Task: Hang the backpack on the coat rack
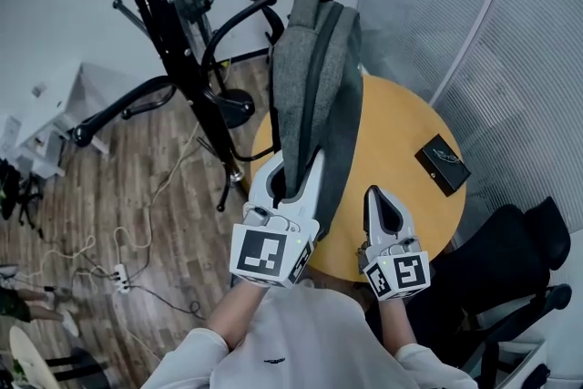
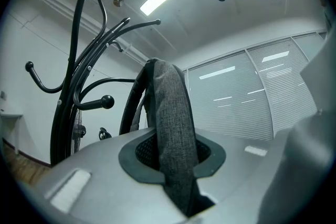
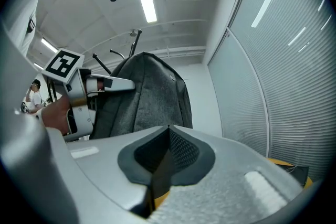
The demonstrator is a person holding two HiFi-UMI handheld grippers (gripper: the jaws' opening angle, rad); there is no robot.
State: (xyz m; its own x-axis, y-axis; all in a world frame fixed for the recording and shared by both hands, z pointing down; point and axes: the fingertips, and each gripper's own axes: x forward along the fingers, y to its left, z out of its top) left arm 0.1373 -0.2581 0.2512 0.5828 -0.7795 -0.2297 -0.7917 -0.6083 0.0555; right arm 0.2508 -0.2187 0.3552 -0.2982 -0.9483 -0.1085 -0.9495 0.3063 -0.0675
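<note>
The left gripper [image 1: 293,173] is clamped on a fold of the grey backpack [image 1: 314,77], with the fabric filling the gap between its pads in the left gripper view [image 2: 176,160]. The right gripper [image 1: 383,200] sits just to its right with jaws together and nothing between them, clear of the bag. Seen from the right gripper [image 3: 165,155], the backpack [image 3: 147,92] lies ahead and to the left. The bag's long axis runs straight on from the left gripper, rising up and away from it [image 2: 170,113], so its free top end is the far end. That top end lies just beside the tip of one curved hook of the black coat rack [image 1: 178,41]; whether the two touch cannot be told. The rack [image 2: 68,107] stands ahead and to the left of the left gripper, which makes that hand the nearer one. In judgement, the hanging is not yet done, and the coming move turns on carrying the top of the bag leftward over a hook. Under both grippers is a round wooden table [image 1: 392,141], with a small black case [image 1: 442,164] to the right of the right gripper. Beyond lie a plank floor [image 1: 137,196] with loose cables [image 1: 118,273], a black chair [image 1: 510,260] and a ribbed glass partition [image 1: 510,59].
</note>
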